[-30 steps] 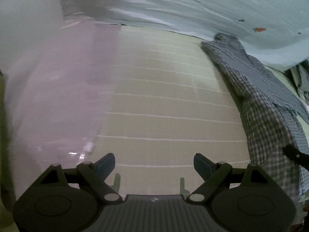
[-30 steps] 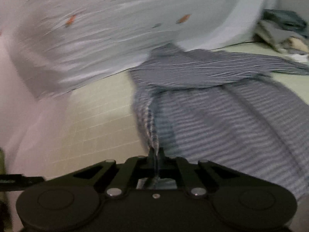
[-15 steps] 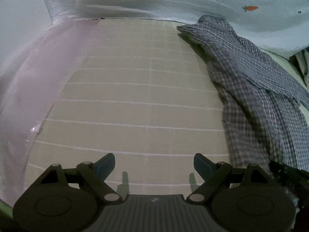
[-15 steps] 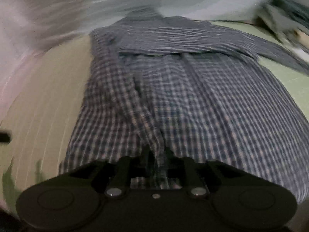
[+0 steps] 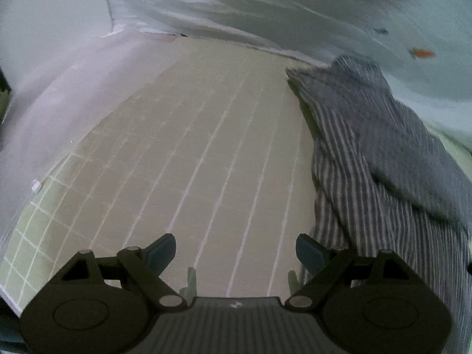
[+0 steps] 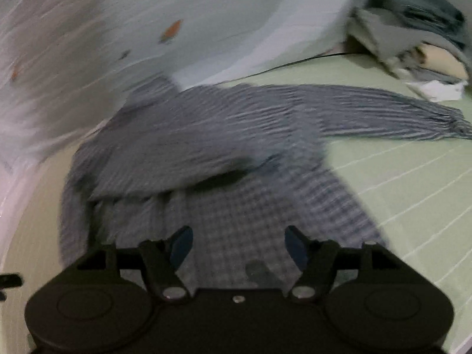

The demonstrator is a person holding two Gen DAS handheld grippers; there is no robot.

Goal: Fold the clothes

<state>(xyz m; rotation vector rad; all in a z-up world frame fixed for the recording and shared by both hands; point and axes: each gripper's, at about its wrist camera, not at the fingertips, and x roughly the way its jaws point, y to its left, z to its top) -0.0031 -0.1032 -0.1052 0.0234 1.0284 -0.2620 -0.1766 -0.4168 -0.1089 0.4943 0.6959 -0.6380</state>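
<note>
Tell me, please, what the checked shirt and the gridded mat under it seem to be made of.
Checked shirt: seemingly thin woven fabric, perhaps cotton, matte; it lies limp in soft folds and its small check looks woven in. Motion blur leaves the weave uncertain.
Gridded mat: probably a smooth, flat sheet like vinyl or rubber, pale green with printed white lines; it shows no wrinkles. The exact material is unclear.

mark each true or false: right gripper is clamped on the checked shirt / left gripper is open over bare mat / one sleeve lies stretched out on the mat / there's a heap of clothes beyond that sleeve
1. False. The right gripper has just been opening; its jaws stand apart above the checked shirt, gripping nothing.
2. True. The left gripper is open over the gridded mat.
3. True. The sleeve lies stretched out.
4. True. The heap of clothes sits beyond it.
</note>
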